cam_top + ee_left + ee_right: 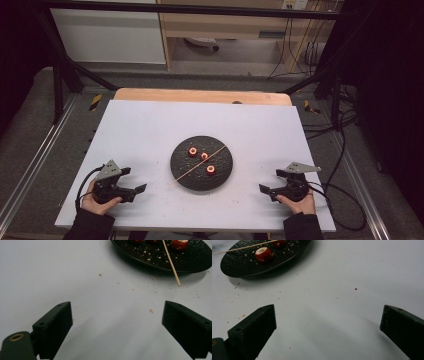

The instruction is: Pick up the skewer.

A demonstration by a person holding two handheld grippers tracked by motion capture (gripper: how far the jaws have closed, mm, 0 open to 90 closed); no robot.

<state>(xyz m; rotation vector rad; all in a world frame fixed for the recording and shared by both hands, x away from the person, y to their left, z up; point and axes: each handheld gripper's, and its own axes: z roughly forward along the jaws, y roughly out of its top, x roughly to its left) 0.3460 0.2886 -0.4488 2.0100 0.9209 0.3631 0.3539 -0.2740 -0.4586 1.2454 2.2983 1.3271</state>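
- Rested on the white table (150, 125), left gripper (134, 181) near the front left corner, jaws spread wide and empty, pointed toward the plate
- Rested likewise at the front right, right gripper (270, 182), jaws released and wide apart, nothing between them
- Sat at the middle of the table, between the two grippers and well apart from both, a round black plate (182, 172)
- Lay on the plate three red cored fruit pieces (204, 156), pale at the centre, two near the far left part and one nearer the right
- Lay across the plate a thin wooden skewer (199, 163), slanted from near left to far right, its near end poking past the rim onto the table
- Seen in the left gripper view: skewer tip (178, 284) touching the table just beside the plate's edge, bare table between the jaws
- Scattered around the plate and in it, small crumbs (151, 311)
- Gripped around each handle, a hand in a dark sleeve
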